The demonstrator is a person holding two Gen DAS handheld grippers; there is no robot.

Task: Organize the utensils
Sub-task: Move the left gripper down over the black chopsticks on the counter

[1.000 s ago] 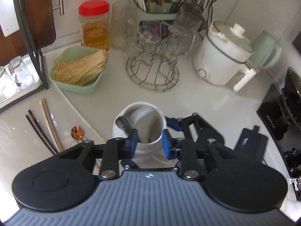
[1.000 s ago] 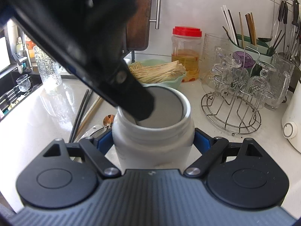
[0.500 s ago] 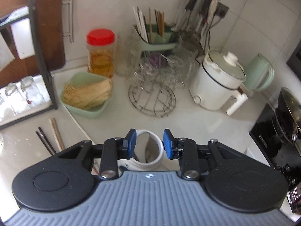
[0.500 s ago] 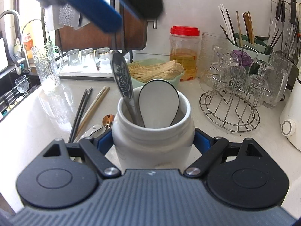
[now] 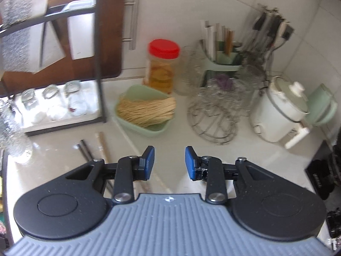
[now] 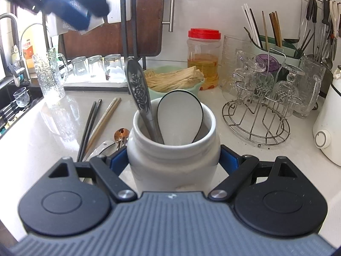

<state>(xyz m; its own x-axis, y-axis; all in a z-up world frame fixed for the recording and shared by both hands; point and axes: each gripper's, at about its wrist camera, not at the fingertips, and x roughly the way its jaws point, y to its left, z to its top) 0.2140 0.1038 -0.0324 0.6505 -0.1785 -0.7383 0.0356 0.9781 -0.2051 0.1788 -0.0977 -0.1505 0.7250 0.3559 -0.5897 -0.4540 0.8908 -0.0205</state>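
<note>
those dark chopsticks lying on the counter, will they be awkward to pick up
Probably. The dark chopsticks are thin and lie flat on the glossy counter, so jaws may slide off. They look stiff, so unlikely to bend. The two lie close together and may shift or roll apart if only one is nudged.

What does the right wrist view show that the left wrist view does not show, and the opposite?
Only the right wrist view shows the white jar gripped by the right tongs, the metal spoon and white spoon standing in it, and the copper spoon beside it.

Only the left wrist view shows the left tongs' own pads, apart and empty, and the green kettle.

Both show the chopsticks on the counter, the red-lidded jar and the wire glass rack.
</note>
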